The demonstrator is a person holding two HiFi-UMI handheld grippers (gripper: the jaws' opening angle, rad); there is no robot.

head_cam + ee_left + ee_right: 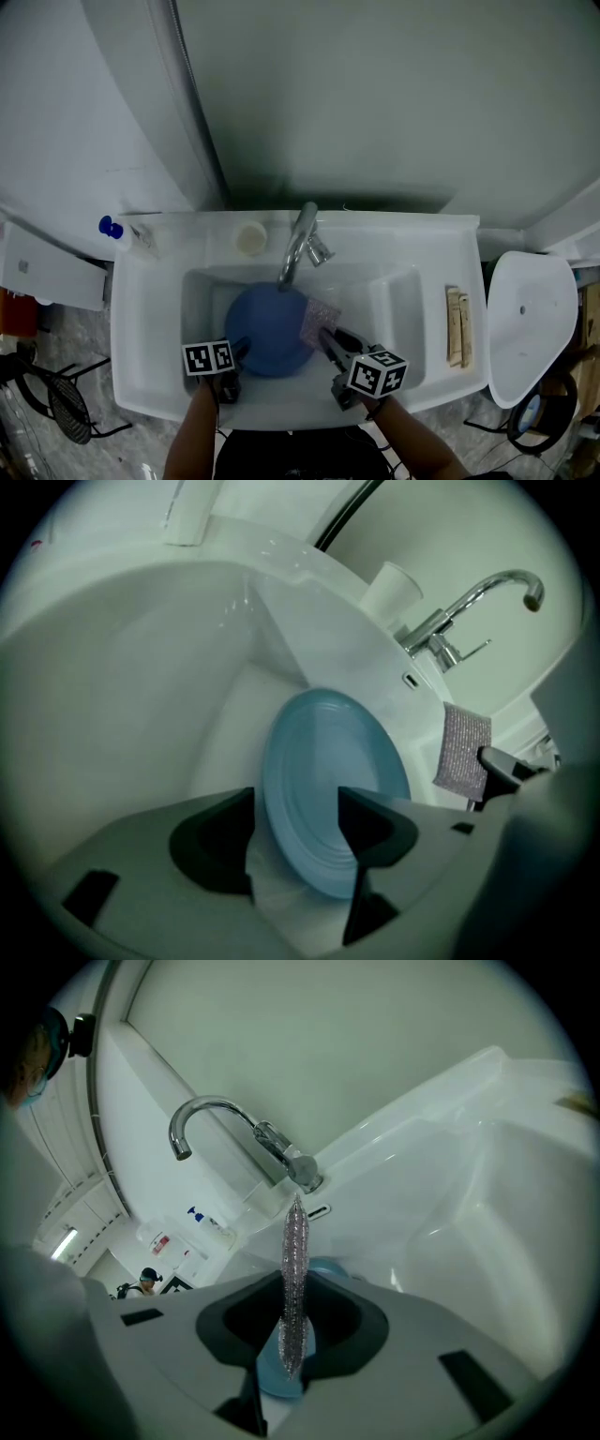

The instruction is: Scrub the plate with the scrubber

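Observation:
A round blue plate [267, 330] leans in the basin of the white sink [150, 309], under the faucet. My left gripper [234, 351] is at the plate's near left edge. In the left gripper view its jaws [298, 810] stand wide open, with the plate [323, 761] showing between them and no pad pressing on it. My right gripper [325, 336] is shut on a pinkish glittery scrubber [319, 321], which it holds at the plate's right rim. The right gripper view shows the scrubber [294, 1260] edge-on and upright between the shut jaws [294, 1314], with a bit of plate [330, 1269] behind.
A chrome faucet [298, 246] arches over the basin from the back rim. A pale cup [251, 238] and a blue-capped bottle [111, 228] stand on the back ledge. Wooden sticks [457, 325] lie on the sink's right ledge. A white lidded bin [530, 319] stands to the right.

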